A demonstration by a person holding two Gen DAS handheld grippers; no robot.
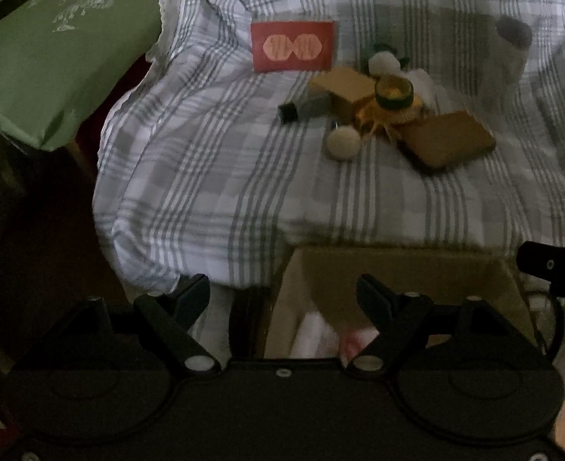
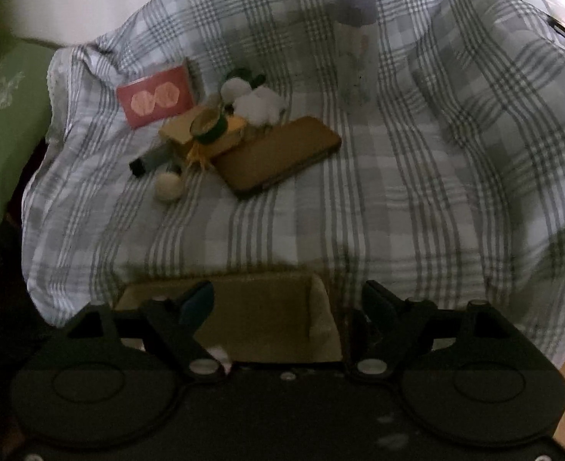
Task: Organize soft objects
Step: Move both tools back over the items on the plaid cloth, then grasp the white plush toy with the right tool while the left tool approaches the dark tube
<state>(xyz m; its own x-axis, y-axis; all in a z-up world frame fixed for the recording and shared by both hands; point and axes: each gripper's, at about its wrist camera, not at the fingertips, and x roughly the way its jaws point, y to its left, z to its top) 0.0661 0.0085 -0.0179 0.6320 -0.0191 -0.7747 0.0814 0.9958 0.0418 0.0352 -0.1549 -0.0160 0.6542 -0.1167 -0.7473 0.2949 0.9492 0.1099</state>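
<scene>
Both your grippers tilt down over the cardboard box [image 1: 397, 276] at the bed's [image 1: 213, 176] edge, left gripper [image 1: 282, 292] and right gripper [image 2: 288, 299] spread wide, gripping nothing. Soft pom-pom ball [image 1: 343, 143] lies among the clutter on the bed, well beyond the box. Only your left view shows white and pink cloth [image 1: 321, 336] inside the box; only your right view shows the white fluff [image 2: 257, 105].

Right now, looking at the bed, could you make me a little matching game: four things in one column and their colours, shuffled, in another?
Things:
1. card
2. ball
3. pillow
4. notebook

Colours:
A. green with pale lettering
B. brown
C. red with two pale shapes
D. cream

Pairs: 1-C, 2-D, 3-A, 4-B
</scene>
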